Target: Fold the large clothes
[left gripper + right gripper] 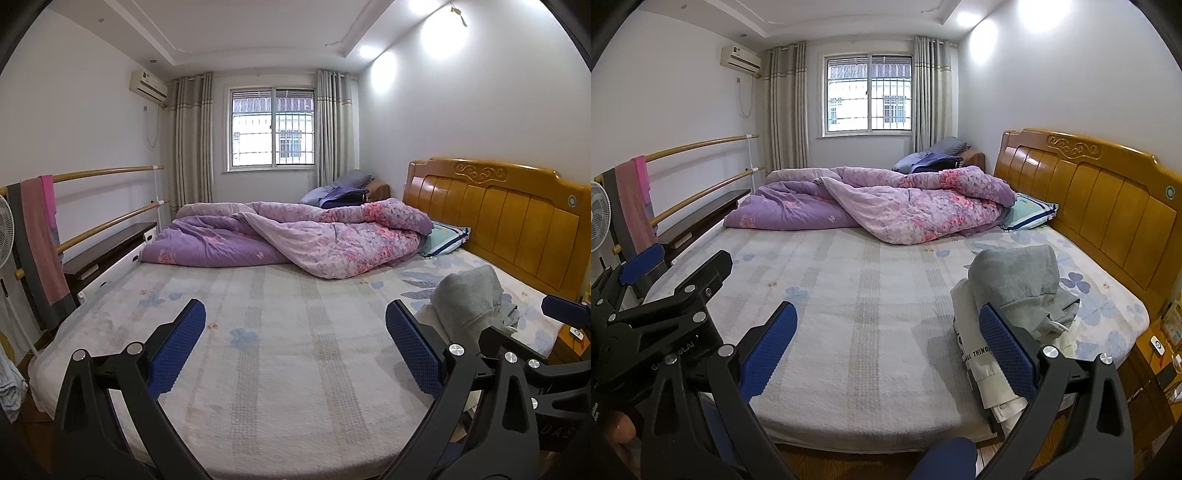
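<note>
Left gripper (295,347): jaws spread wide, nothing between them, held above the bed (280,369). Right gripper (888,349): jaws likewise spread and empty. Grey garment (1019,288) lies crumpled on a white garment (979,354), lower right of the frame, near the headboard (1100,199). Purple quilt (879,203) bunched at frame centre, well apart from the clothes.
</note>
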The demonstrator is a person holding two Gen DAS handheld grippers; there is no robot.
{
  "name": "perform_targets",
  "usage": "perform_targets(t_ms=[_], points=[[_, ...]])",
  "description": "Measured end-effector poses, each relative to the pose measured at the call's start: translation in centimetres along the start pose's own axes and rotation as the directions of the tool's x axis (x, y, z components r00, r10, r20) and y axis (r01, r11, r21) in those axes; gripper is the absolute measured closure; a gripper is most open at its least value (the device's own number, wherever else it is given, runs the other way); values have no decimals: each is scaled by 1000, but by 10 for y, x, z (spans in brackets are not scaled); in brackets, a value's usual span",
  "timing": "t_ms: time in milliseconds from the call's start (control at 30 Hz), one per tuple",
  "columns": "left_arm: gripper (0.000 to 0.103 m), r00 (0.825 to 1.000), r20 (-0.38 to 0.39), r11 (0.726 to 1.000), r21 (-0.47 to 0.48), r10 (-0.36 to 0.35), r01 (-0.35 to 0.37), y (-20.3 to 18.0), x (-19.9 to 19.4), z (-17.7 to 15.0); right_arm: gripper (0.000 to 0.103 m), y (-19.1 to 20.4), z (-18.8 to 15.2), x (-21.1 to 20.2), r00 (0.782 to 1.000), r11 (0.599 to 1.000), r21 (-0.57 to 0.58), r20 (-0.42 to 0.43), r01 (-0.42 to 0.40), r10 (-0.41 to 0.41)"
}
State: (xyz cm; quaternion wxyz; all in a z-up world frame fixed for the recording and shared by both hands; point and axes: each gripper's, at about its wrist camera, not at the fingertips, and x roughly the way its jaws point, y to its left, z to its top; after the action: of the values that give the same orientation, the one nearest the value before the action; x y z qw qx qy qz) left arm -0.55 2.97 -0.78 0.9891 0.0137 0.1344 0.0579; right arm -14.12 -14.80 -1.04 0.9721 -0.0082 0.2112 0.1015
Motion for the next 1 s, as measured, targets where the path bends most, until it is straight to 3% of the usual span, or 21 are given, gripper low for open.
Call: perform_targets(t_ms=[1000], points=[[5, 1000, 5, 1000, -5, 4, -4, 1, 7, -4, 8, -2, 2, 8, 1000, 1000, 17, -20, -17, 17]])
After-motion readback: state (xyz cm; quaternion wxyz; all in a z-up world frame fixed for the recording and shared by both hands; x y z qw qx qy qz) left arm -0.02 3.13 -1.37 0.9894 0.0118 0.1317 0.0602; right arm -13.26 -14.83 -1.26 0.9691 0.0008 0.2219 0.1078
